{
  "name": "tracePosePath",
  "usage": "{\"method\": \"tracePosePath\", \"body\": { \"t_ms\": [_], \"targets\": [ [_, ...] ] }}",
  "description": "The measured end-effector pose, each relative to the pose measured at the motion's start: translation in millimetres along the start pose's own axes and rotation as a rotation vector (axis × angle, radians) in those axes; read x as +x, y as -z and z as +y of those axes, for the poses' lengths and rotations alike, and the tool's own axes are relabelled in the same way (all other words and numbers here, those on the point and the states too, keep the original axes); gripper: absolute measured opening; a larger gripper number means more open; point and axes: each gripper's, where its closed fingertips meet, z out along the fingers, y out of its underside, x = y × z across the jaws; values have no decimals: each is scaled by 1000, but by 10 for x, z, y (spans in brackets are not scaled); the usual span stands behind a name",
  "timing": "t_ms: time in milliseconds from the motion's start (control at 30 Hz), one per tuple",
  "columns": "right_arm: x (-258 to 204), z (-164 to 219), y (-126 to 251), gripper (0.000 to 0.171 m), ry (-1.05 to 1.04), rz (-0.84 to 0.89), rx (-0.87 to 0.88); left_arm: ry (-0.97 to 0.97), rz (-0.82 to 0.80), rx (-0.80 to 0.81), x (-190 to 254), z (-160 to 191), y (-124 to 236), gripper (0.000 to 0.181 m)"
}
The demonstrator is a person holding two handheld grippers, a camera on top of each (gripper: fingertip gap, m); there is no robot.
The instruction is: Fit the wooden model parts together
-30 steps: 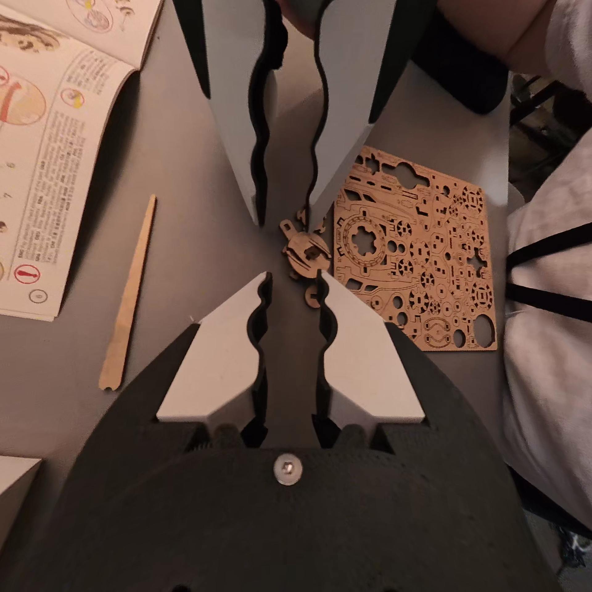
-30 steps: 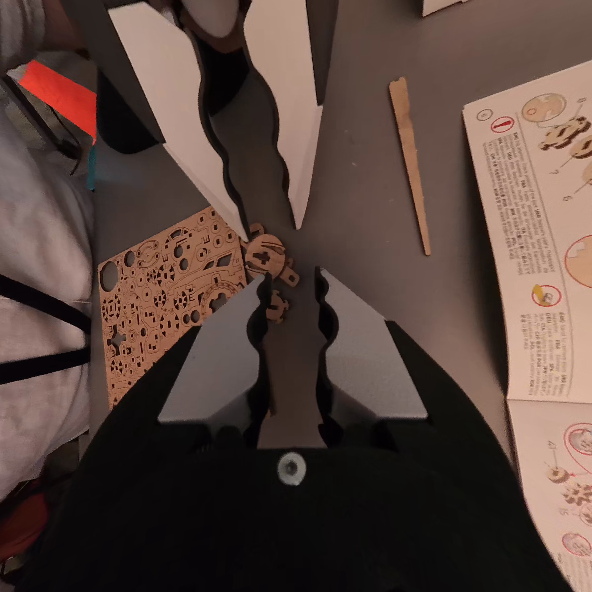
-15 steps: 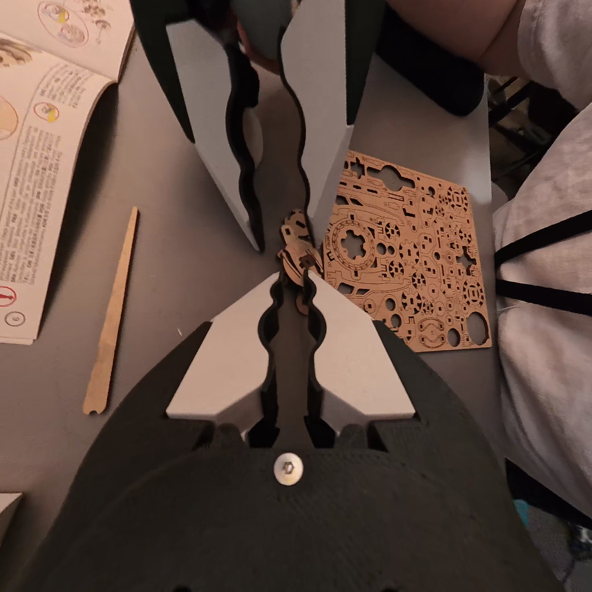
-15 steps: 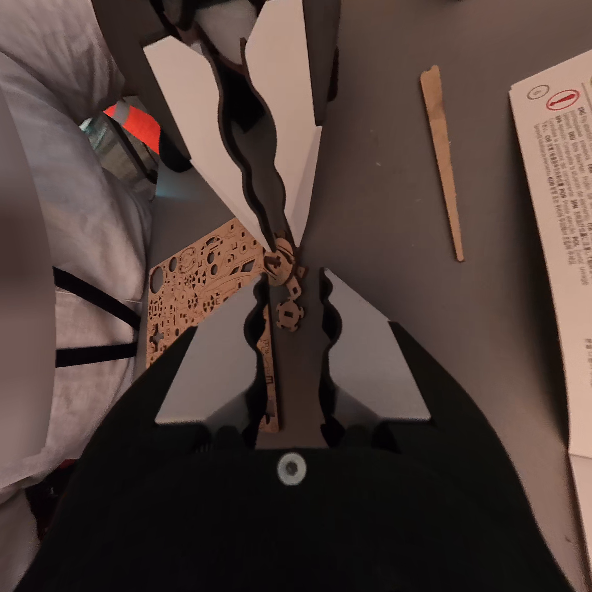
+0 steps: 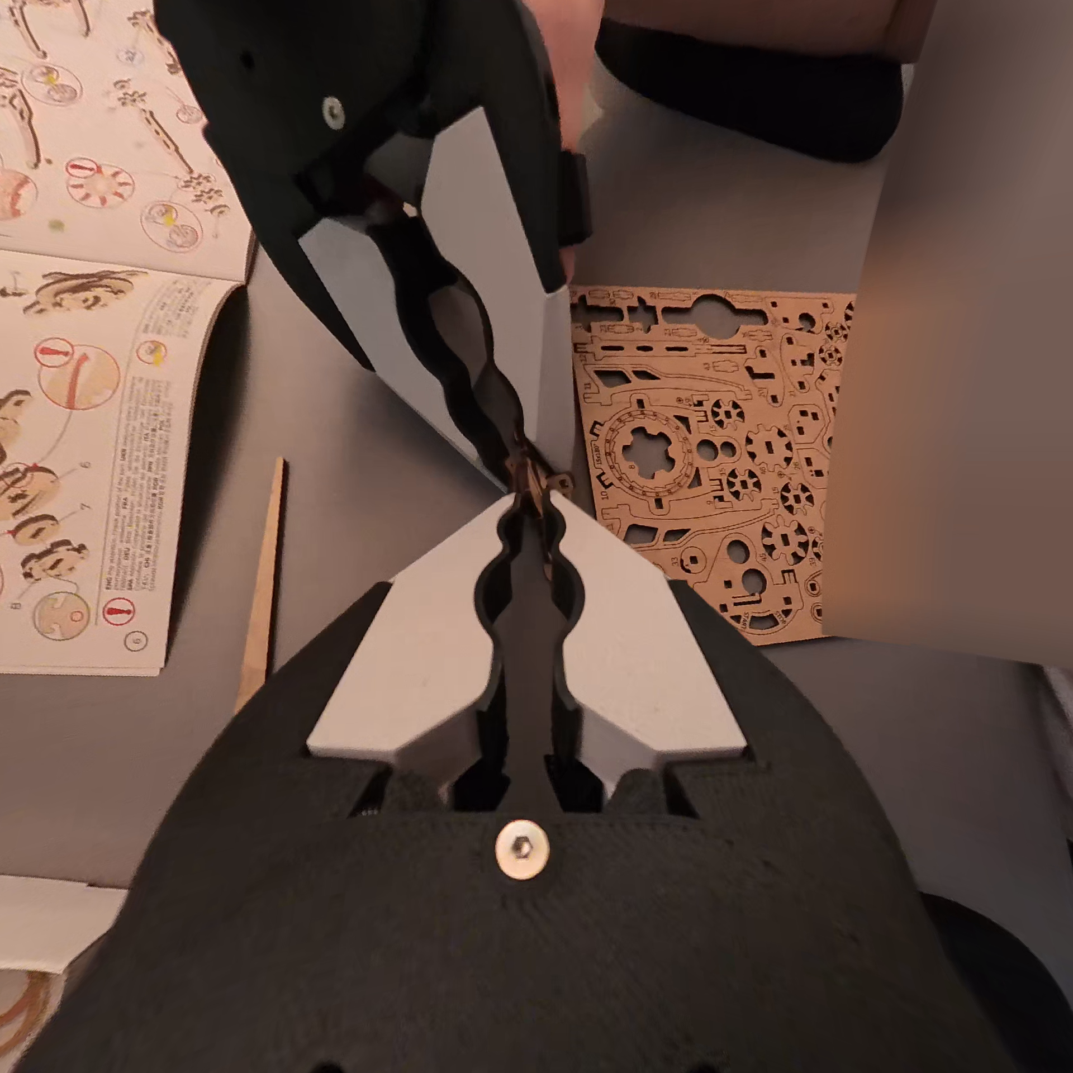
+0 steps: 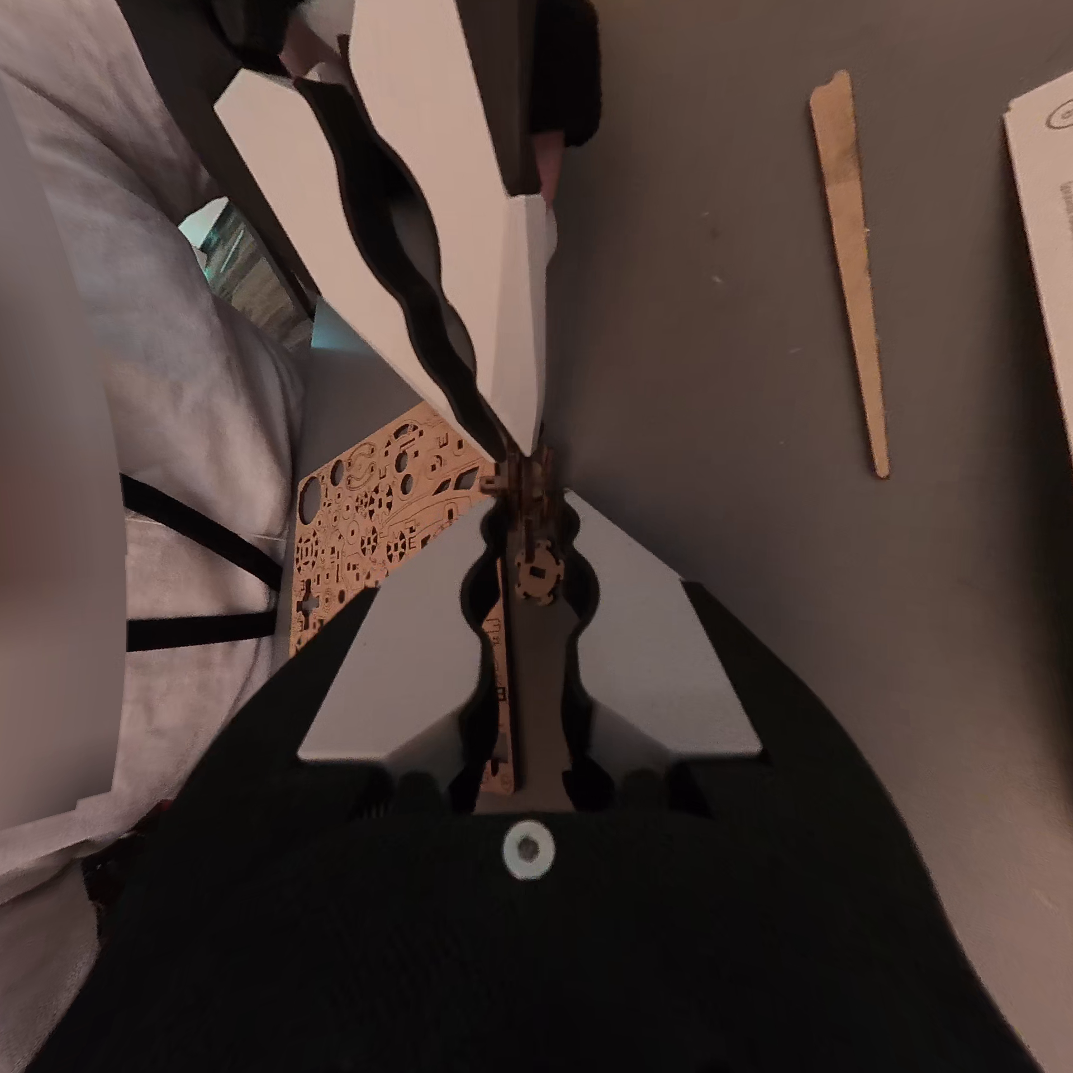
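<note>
Two grippers tip to tip above the grey table [image 5: 360,441], left gripper [image 5: 529,504] and right gripper [image 6: 527,502] each pinching the small wooden model part [image 6: 525,485] between them, gear disc [image 6: 540,572] hanging off it, cut wooden sheet [image 5: 714,453] just beside.

Counter [image 5: 360,406] viewed steeply downward, close, from opposite sides; cut wooden sheet [image 5: 697,453] [image 6: 371,522] and stick [image 5: 264,580] [image 6: 850,273] shared.
</note>
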Motion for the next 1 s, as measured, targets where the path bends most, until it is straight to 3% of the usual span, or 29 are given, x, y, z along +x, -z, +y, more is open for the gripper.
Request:
{"method": "tracePosePath", "body": {
  "t_ms": [67,200,233,400,600,733,833,900,1000],
  "targets": [
    [41,-29,32,15,45,50,6,7,-23,11,-46,-23,24,7],
    [59,-257,204,16,245,193,106,-26,-152,62,-253,-131,171,53],
    [37,-323,257,15,308,227,136,-37,-173,64,-279,-144,191,54],
    [9,-505,436,15,623,472,184,-214,-319,52,-401,-150,228,25],
    [-50,-572,459,15,858,621,175,-316,-367,110,-360,-268,291,28],
    [-132,-641,523,16,1035,741,193,-471,-449,142,-321,-363,359,17],
    [-147,-663,543,16,1035,743,214,-564,-533,148,-332,-400,391,13],
    [-132,-627,499,22,994,702,193,-545,-510,143,-322,-385,375,13],
    [-99,-610,483,16,978,705,180,-531,-483,125,-312,-346,340,13]
  ]
}}
